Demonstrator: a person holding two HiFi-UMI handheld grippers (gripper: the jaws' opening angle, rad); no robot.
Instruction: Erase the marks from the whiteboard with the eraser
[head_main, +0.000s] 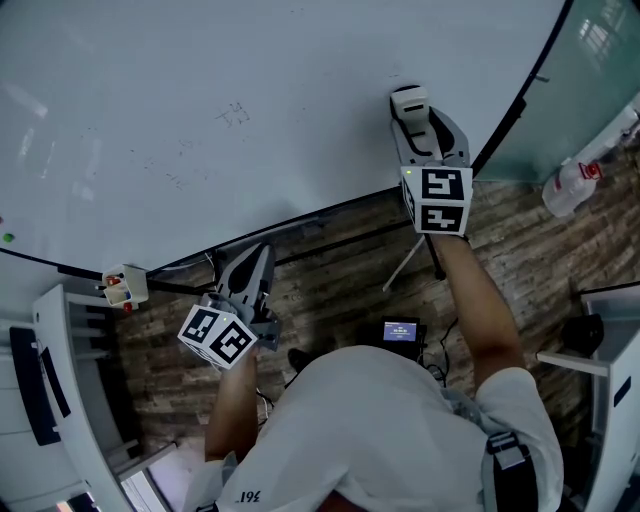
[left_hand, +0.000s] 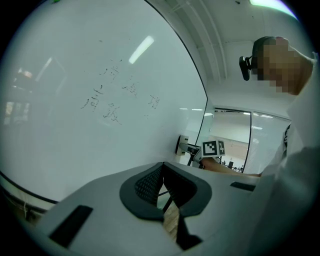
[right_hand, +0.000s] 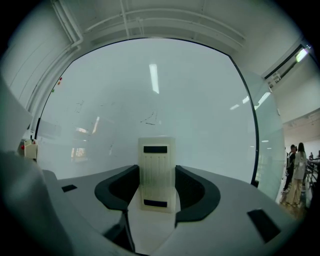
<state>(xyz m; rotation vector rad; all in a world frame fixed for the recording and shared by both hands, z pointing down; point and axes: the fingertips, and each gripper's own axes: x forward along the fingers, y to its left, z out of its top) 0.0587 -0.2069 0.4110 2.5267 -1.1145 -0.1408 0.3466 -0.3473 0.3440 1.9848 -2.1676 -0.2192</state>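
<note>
The right gripper (right_hand: 157, 187) is closed on the eraser (right_hand: 156, 160). The two dark jaws press its long sides, and nothing else is between them. The left gripper (left_hand: 162, 187) holds nothing. Its jaws stand together with only a thin slit between them, and it hangs low, near the bottom edge of the whiteboard (head_main: 300, 60), apart from the work.

The eraser is up at the board, on its right part. From the head view I cannot tell if it is touching the surface or is just in front of it. The marks (head_main: 235, 113) are faint, thin strokes. One small group lies to the left of the eraser, well apart from it, and some weaker traces lie lower and further left.

The long axis of the eraser runs in line with the jaws, so its far short end points at the board and its pale ribbed face, with two dark slots, looks back to the gripper camera. Which side has the felt I cannot tell.

For a good wipe, I think the felt side must lie flat on the board – not only the short end – so the wrist probably needs to tilt. Then move left across each group with even pressure and overlapping strokes, because such pale lines are easy to miss.
</note>
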